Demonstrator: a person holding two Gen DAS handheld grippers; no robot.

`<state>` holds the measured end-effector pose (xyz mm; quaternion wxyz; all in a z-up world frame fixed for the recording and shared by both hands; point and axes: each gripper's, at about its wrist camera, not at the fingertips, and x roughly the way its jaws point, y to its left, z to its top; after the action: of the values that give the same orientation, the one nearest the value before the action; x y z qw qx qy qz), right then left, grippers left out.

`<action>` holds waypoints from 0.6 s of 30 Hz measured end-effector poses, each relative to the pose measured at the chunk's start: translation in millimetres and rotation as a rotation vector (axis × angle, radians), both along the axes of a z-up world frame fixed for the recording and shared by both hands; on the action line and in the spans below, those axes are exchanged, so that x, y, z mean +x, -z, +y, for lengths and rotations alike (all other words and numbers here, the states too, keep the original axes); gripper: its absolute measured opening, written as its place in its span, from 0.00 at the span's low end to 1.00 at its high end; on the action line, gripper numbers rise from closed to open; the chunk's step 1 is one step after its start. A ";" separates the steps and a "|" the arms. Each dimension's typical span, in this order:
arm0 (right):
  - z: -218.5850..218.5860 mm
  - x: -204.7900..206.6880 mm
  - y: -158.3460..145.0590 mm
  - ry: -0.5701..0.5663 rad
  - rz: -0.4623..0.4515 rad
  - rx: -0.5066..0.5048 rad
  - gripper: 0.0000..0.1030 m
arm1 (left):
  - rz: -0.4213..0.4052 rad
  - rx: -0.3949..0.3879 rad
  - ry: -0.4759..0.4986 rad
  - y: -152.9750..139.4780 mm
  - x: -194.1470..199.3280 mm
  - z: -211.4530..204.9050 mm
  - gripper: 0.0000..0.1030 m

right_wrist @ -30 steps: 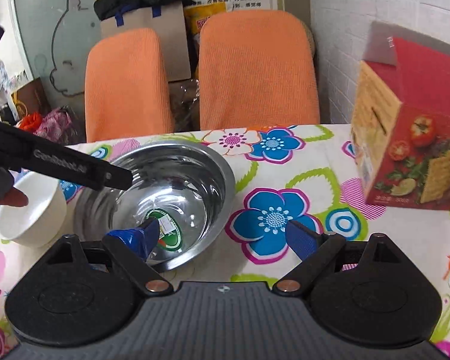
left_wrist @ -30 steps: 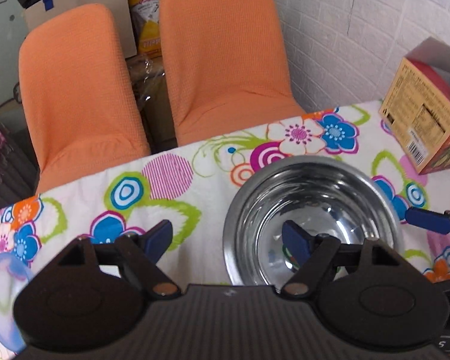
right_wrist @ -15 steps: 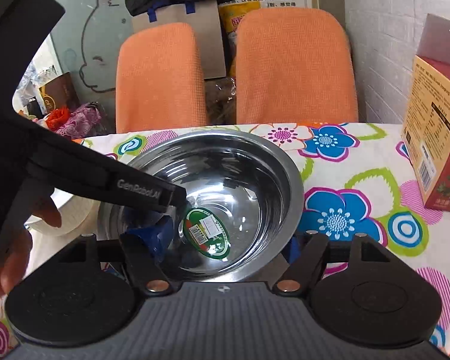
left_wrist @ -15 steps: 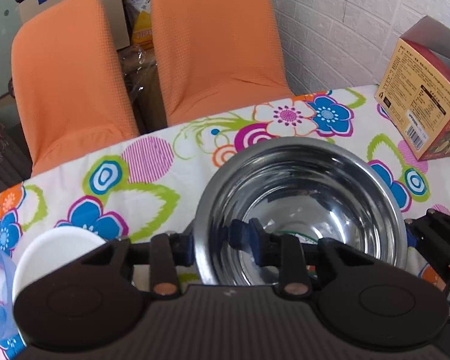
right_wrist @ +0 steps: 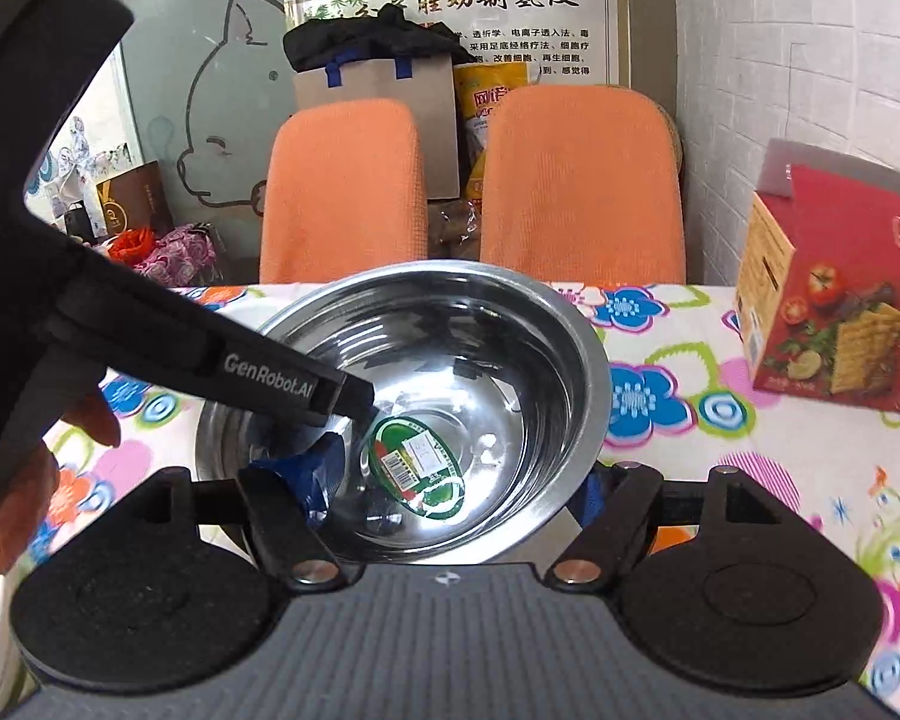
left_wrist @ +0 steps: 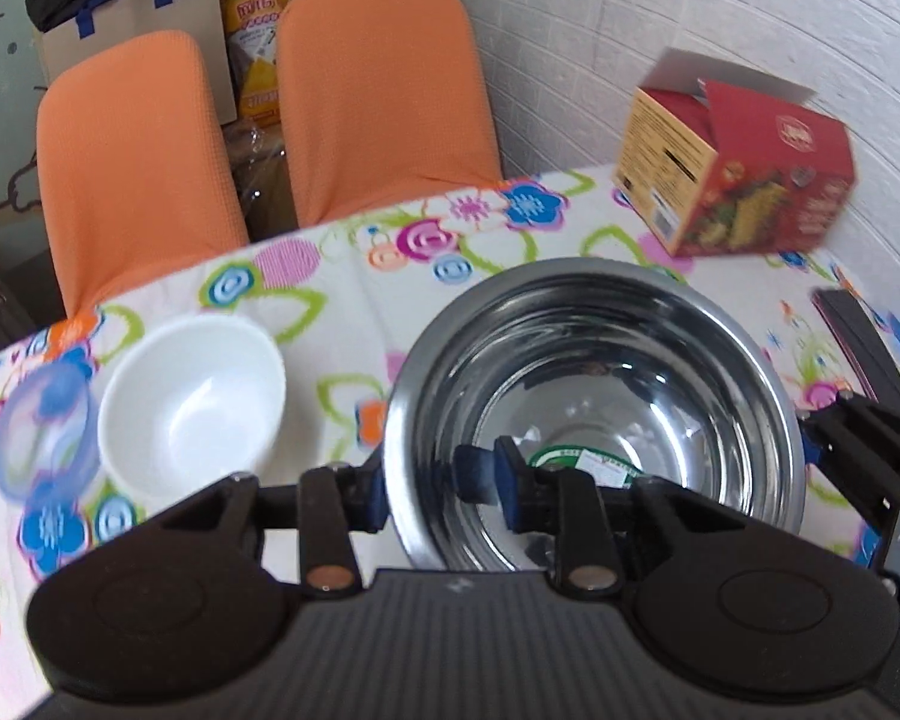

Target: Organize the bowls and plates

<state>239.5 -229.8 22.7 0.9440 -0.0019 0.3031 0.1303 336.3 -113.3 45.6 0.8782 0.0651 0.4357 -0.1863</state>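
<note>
A large steel bowl [left_wrist: 594, 396] with a green sticker inside is held tilted above the flowered tablecloth. My left gripper [left_wrist: 432, 492] is shut on its near left rim, one blue pad inside, one outside. My right gripper [right_wrist: 450, 498] is shut on the bowl [right_wrist: 450, 372] at its opposite rim; one pad is inside, the other under the outer wall. The left gripper's body [right_wrist: 150, 348] crosses the right wrist view. A white bowl [left_wrist: 192, 402] stands on the cloth to the left, next to a clear bluish dish [left_wrist: 42, 426].
A red cracker box [left_wrist: 732, 180] stands at the table's far right by the white brick wall. A dark flat object [left_wrist: 858, 348] lies at the right edge. Two orange chairs [left_wrist: 384, 90] stand behind the table's far edge.
Both grippers closed on the steel bowl's rim and raised it off the cloth. The views rose and pulled back, bringing the white bowl and clear dish into the left view.
</note>
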 end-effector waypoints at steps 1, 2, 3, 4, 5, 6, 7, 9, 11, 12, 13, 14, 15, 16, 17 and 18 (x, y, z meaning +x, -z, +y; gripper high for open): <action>1.8 -10.7 0.9 -0.002 0.005 -0.003 0.60 | 0.005 0.002 0.005 2.8 -14.3 2.8 0.26; 3.7 -21.6 3.2 -0.004 0.013 -0.007 0.60 | 0.010 0.003 0.011 5.1 -26.0 4.8 0.26; 5.4 -31.4 5.9 -0.004 0.018 -0.012 0.60 | 0.017 0.004 0.017 7.8 -36.9 6.9 0.26; 7.1 -40.6 8.3 -0.002 0.022 -0.013 0.60 | 0.023 0.004 0.024 11.3 -49.7 9.6 0.25; 9.0 -49.6 11.2 -0.002 0.029 -0.013 0.60 | 0.023 0.006 0.027 14.1 -60.1 12.1 0.25; 10.6 -57.7 14.3 -0.005 0.035 -0.011 0.60 | 0.028 0.006 0.028 17.6 -69.9 15.2 0.25; 12.6 -65.5 17.6 -0.007 0.040 -0.009 0.60 | 0.036 0.005 0.028 21.8 -79.7 18.7 0.25; 18.7 -80.2 24.7 -0.008 0.050 -0.013 0.60 | 0.049 0.001 0.029 29.2 -93.6 24.8 0.26; 23.2 -92.2 31.8 -0.013 0.059 -0.019 0.60 | 0.068 -0.011 0.026 37.1 -106.2 31.5 0.26; 25.9 -99.3 35.4 -0.014 0.065 -0.020 0.60 | 0.075 -0.015 0.028 41.5 -111.9 34.0 0.26; 27.2 -103.2 38.0 -0.017 0.071 -0.021 0.60 | 0.079 -0.016 0.027 44.4 -116.9 35.8 0.26; 28.3 -106.6 40.2 -0.021 0.076 -0.022 0.60 | 0.082 -0.017 0.026 46.7 -120.3 37.0 0.26; 29.9 -110.6 42.3 -0.022 0.083 -0.022 0.60 | 0.085 -0.018 0.025 49.0 -123.7 38.0 0.26; 30.3 -112.1 44.0 -0.022 0.085 -0.021 0.60 | 0.088 -0.023 0.026 51.1 -127.3 39.9 0.26; 30.7 -112.8 45.6 -0.022 0.087 -0.022 0.60 | 0.092 -0.028 0.023 53.0 -128.0 41.3 0.26; 32.4 -115.1 48.2 -0.025 0.090 -0.023 0.60 | 0.098 -0.032 0.016 55.6 -127.8 43.0 0.26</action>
<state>124.4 -197.5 -25.6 0.9277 -0.0108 0.3465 0.1386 208.5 -70.3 -10.1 0.8552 0.0456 0.4746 -0.2034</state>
